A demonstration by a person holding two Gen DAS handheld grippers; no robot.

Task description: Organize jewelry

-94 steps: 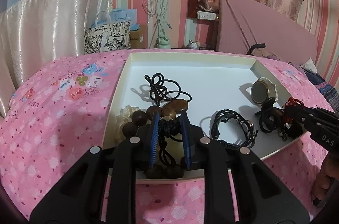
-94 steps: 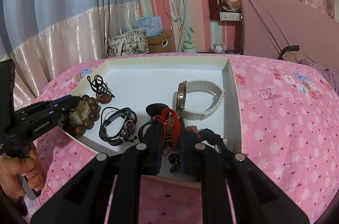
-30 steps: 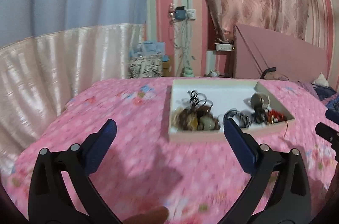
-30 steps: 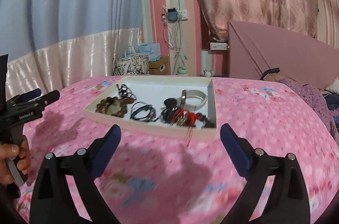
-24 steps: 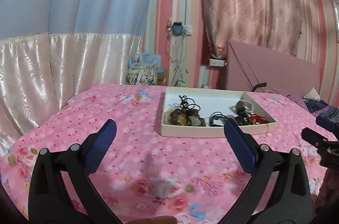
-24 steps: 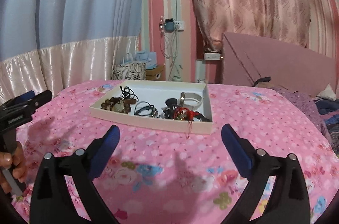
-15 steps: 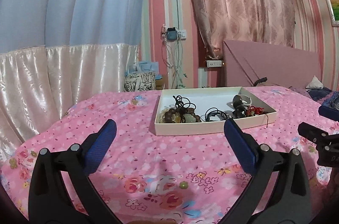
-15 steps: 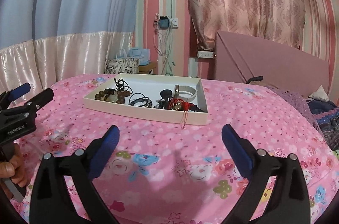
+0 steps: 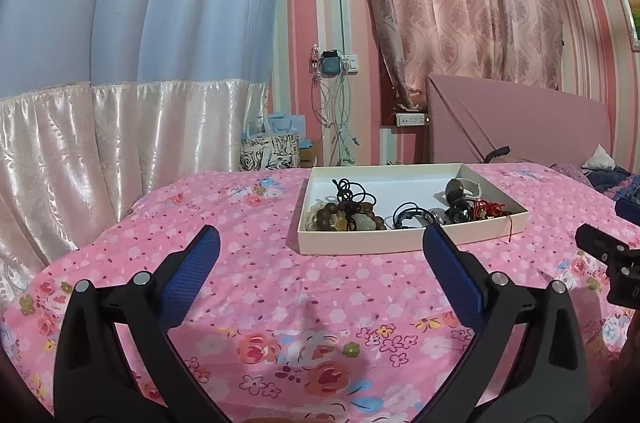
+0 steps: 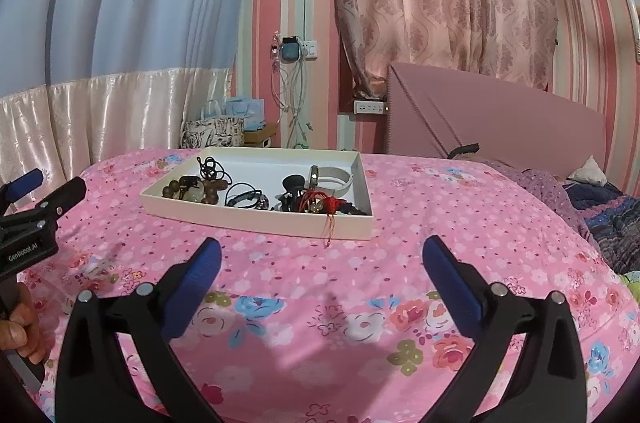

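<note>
**One tray of jewelry on the bed, both grippers empty**

A single shallow cream tray sits on the pink floral bedspread, well ahead of both grippers. All the jewelry lies inside it. At its left end is one brown wooden bead bracelet with a black cord necklace just behind it. In the middle lies one black braided bracelet. At the right end, one watch with a pale strap stands on edge beside a dark tangle, and one red cord piece touches that tangle, its tassel hanging over the tray's front wall.

The left gripper has its jaws spread wide with nothing between them. The right gripper has jaws opening, almost fully apart, with only bedspread between them. A hand holds the left gripper's handle.
</note>
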